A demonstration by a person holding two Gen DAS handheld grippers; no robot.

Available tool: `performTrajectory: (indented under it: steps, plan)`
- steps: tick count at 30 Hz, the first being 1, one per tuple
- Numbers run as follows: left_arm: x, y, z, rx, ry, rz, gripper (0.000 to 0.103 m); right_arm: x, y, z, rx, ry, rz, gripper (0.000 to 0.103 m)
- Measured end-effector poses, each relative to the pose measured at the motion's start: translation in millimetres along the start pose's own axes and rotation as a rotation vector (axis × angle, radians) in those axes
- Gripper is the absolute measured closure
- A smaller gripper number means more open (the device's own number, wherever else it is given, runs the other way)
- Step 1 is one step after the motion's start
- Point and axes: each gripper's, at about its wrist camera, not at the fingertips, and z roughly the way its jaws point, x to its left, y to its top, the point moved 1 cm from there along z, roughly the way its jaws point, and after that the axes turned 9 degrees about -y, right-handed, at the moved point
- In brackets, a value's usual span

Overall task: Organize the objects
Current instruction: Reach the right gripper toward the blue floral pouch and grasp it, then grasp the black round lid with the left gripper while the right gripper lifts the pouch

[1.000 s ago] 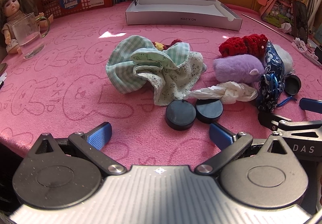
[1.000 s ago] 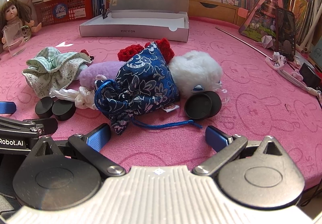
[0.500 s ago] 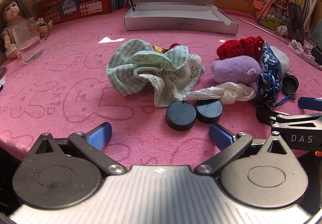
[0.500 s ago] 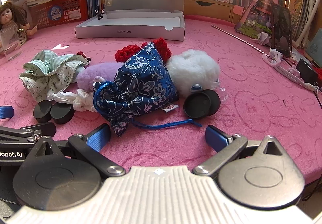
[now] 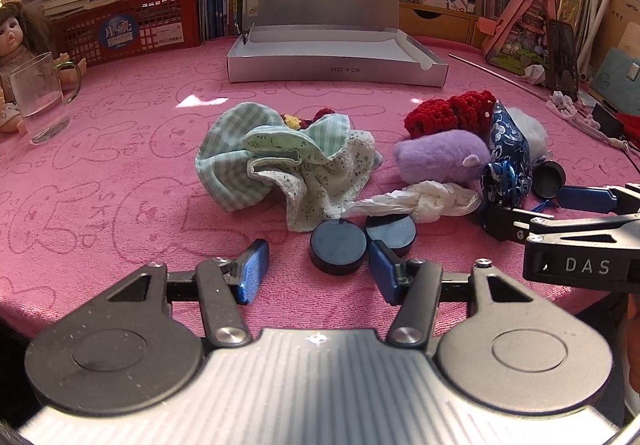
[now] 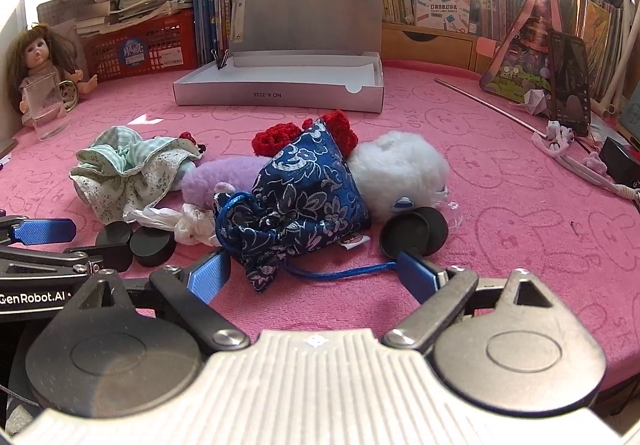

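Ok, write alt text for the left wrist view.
The left tool is closing with nothing between its blue fingers, just short of two black round lids on a pink tablecloth. Behind lie a green cloth bundle, soft toys and an open silver box.

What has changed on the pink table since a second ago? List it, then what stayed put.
Both sets of jaws are closing. The left gripper has narrowed a lot, with no object between its jaws; the nearest black disc sits just ahead of them. The right gripper has narrowed slightly around the blue pouch cord, gripping nothing. Nothing was picked up or released. The checked cloth, the toys and the open box stayed put.
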Motion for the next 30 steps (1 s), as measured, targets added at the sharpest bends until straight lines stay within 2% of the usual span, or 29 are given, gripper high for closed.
performTrajectory:
  steps: [4,6,12,16,18,23,30]
  plan:
    - [-2,0,-2,-0.013,-0.015,0.015,0.056,3,6,3,-0.001,0.009,-0.01,0.015]
    - [-3,0,-2,-0.022,-0.018,0.022,0.057,3,9,3,-0.004,0.014,-0.013,0.022]
    - [-4,-2,-1,-0.025,-0.02,0.021,0.059,4,14,4,-0.015,0.028,-0.013,0.025]
    - [-3,-4,1,-0.017,-0.023,0.024,0.059,6,17,7,-0.044,0.019,-0.028,0.015]
    - [-4,-5,2,-0.02,-0.02,0.038,0.059,6,19,10,-0.062,0.011,-0.05,0.006]
    - [-5,-7,3,-0.029,-0.013,0.061,0.059,2,25,20,-0.068,0.043,-0.089,0.003]
    - [-4,-10,4,-0.06,-0.027,0.094,0.06,3,26,20,-0.064,0.093,-0.089,0.02]
